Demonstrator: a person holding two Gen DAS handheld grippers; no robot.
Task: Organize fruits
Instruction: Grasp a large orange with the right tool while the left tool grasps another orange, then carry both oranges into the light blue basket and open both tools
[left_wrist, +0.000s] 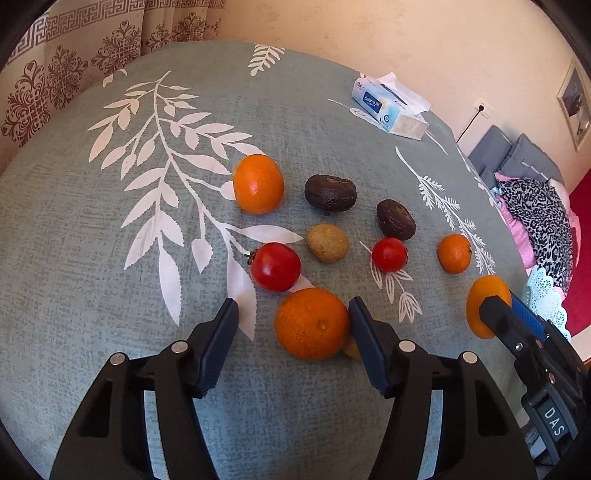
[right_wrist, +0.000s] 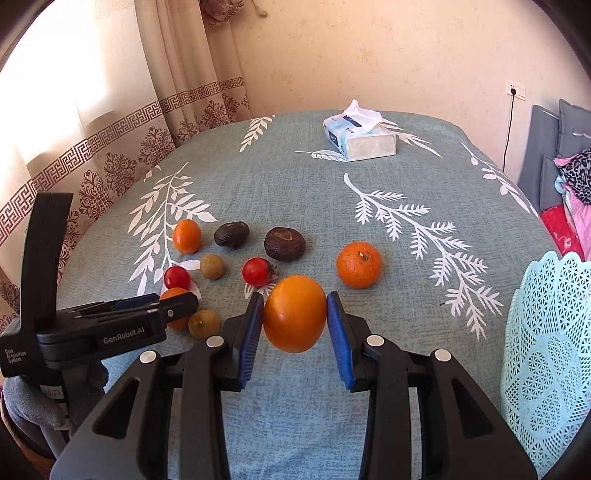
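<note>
The right gripper (right_wrist: 295, 319) clamps a smooth orange (right_wrist: 294, 313) held clear above the tablecloth (right_wrist: 369, 369). The left gripper (left_wrist: 293, 314) stands open around a bigger orange (left_wrist: 312, 324) on the cloth, one finger (left_wrist: 364, 325) at its side, the other apart. Only the right wrist view shows the pale blue lace basket (right_wrist: 546, 354) in full, near right. Beyond lie loose fruits, then a tissue pack (right_wrist: 360, 136).

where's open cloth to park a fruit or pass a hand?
Bare cloth: the stretch between the tissue pack and the fruit cluster, and the strip between the lone orange and the basket. Crowded: around the two dark fruits, red ones and the left gripper.
</note>
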